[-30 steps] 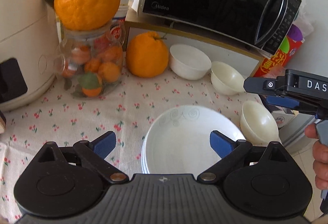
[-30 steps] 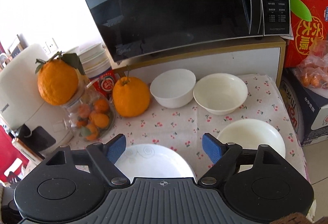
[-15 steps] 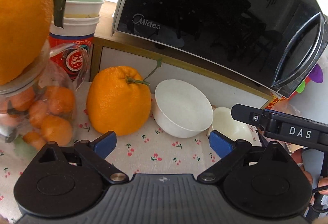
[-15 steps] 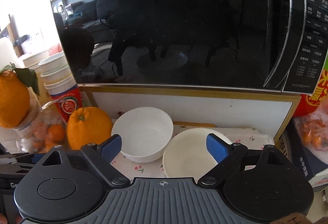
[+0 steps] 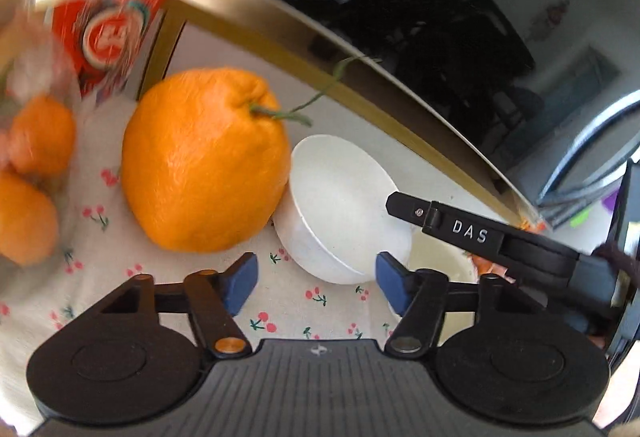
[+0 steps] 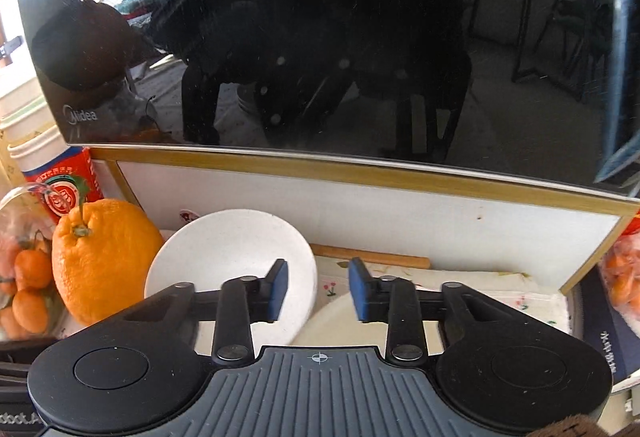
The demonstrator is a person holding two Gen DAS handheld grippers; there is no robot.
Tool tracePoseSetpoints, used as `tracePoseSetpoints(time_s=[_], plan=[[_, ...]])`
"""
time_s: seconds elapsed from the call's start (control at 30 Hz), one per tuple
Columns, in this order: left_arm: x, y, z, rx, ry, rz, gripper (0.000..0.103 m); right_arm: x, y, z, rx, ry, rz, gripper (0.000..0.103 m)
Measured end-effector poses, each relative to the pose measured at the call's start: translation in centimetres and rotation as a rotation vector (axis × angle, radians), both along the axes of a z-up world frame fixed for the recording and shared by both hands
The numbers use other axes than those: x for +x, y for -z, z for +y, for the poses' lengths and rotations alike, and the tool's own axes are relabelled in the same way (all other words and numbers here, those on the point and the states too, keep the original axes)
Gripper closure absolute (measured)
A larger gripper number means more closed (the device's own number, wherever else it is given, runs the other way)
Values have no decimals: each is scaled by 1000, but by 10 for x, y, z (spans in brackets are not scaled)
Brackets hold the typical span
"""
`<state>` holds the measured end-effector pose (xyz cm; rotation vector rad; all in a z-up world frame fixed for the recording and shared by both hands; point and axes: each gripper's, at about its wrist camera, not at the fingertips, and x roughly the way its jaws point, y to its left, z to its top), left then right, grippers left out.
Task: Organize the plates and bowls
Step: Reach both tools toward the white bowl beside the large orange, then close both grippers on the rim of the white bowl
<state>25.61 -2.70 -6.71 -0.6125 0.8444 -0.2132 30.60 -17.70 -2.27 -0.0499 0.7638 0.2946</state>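
Both tools level: right tool (image 6: pixel 318 291) straddles white bowl (image 6: pixel 236 257) rim.

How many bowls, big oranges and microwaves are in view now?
Bowls: 2, a white bowl and a cream bowl
Big orange: 1
Microwave: 1
Total: 4

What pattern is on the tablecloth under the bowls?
Small red cherries on white tablecloth, clearest in the left wrist view.
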Motion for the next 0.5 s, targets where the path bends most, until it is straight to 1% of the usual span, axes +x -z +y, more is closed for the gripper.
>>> tracePoseSetpoints(time_s=[0.03,0.13,0.17,0.2,0.23,0.27,0.37,0.43,0.5], plan=[[2,3,2,-27,-19,10,53,2,1,2,-6,0,7,80],[5,8,8,-95,-85,34,62,7,7,7,-31,1,29,86],[5,10,8,-104,-100,39,63,8,8,9,-35,2,34,87],[5,11,9,-111,-106,44,67,9,8,10,-37,2,39,90],[5,13,8,-114,-110,47,75,10,10,11,-39,3,45,92],[6,15,6,-112,-115,49,77,10,11,14,-42,5,48,93],[11,18,6,-116,-120,46,78,10,11,15,-42,24,44,93],[13,17,8,-104,-116,48,80,8,9,11,-29,34,48,96],[15,15,8,-94,-110,48,81,4,9,8,-25,36,49,97]])
